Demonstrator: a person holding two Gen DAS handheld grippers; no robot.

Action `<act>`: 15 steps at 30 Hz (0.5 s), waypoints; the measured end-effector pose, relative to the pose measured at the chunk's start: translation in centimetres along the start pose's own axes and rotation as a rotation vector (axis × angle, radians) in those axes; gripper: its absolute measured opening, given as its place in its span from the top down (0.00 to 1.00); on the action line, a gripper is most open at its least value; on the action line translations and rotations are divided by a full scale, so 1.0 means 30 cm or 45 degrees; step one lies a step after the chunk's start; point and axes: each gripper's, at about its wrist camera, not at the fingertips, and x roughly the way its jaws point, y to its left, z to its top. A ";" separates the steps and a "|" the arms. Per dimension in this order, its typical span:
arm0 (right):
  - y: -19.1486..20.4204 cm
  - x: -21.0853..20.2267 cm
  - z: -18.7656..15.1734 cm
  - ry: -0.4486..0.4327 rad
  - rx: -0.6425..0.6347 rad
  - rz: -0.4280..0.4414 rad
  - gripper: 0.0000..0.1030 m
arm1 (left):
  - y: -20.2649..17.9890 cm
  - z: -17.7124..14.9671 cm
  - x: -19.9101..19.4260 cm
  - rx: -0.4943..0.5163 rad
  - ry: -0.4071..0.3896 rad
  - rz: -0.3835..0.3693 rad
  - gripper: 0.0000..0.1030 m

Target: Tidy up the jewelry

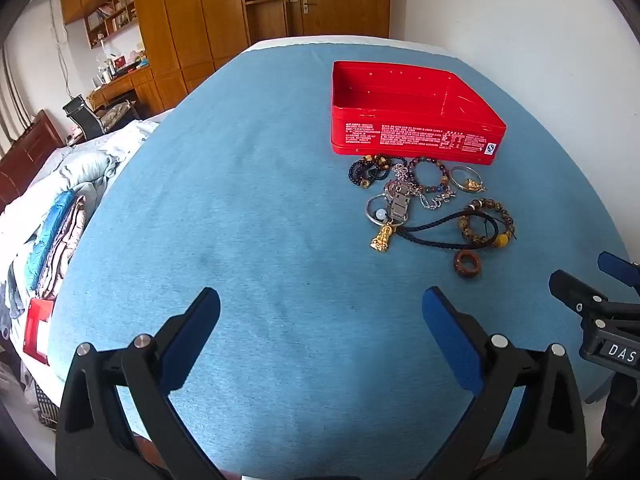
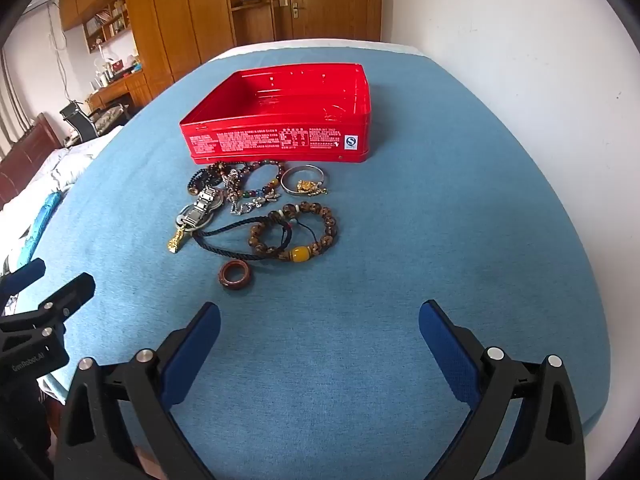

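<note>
An open, empty red tin [image 1: 412, 136] [image 2: 280, 142] stands on the blue cloth. Just in front of it lies a pile of jewelry: dark bead bracelets [image 1: 368, 170] [image 2: 204, 178], a silver bangle [image 1: 466, 178] [image 2: 304, 180], a metal watch band [image 1: 398, 200] [image 2: 200, 208], a gold charm [image 1: 382, 238] [image 2: 176, 242], a black cord [image 1: 436, 232] [image 2: 236, 236], a brown bead bracelet [image 1: 486, 220] [image 2: 296, 232] and a brown ring [image 1: 467, 265] [image 2: 236, 275]. My left gripper [image 1: 320, 308] is open and empty, left of the pile. My right gripper [image 2: 320, 320] is open and empty, just short of the ring.
The blue cloth [image 1: 260, 200] [image 2: 440, 220] covers a rounded table against a white wall on the right. Folded bedding [image 1: 60, 232] and a red box [image 1: 38, 330] lie off the left edge. Wooden cabinets [image 1: 192, 20] stand behind.
</note>
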 end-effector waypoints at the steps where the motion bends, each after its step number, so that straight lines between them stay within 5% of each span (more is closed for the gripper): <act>1: 0.001 -0.001 0.000 -0.001 0.000 0.000 0.04 | 0.001 0.000 0.001 0.000 0.002 -0.001 0.03; 15: 0.003 0.000 -0.002 -0.003 0.000 -0.002 0.04 | -0.009 0.011 0.009 0.001 0.005 -0.004 0.03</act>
